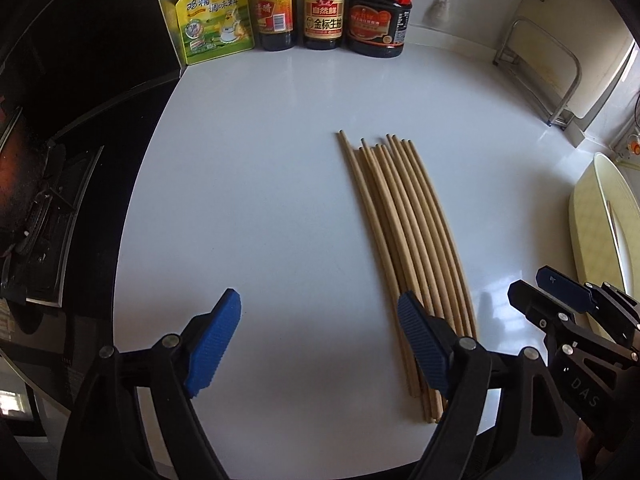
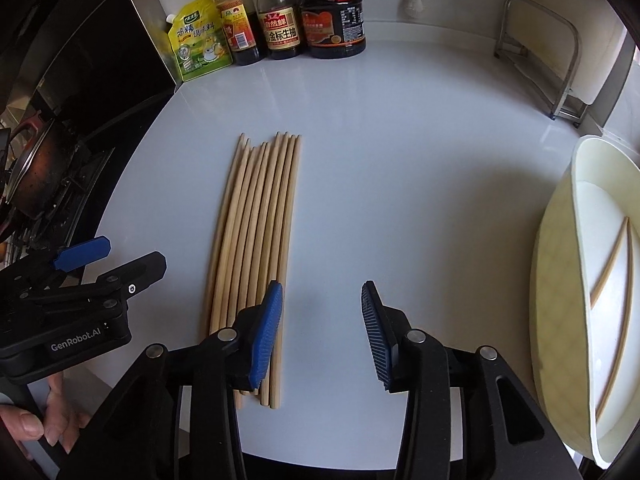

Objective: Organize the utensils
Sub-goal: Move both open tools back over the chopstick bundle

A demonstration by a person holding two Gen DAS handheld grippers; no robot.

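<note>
A bundle of chopsticks (image 1: pixel 404 248) lies on the white counter (image 1: pixel 260 200). Both the left gripper (image 1: pixel 320 344) and right gripper (image 2: pixel 322 332) hover over it, fingers spread wide, holding nothing.

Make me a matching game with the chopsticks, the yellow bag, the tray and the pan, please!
Things:
1. chopsticks
2. yellow bag
3. tray
4. pan

Places:
A. on the stove at the far left
B. at the right edge of the counter, with two sticks inside
C. lying in a bunch in the middle of the counter
D. standing at the back, left of the bottles

Pairs: 1-C, 2-D, 3-B, 4-A
</note>
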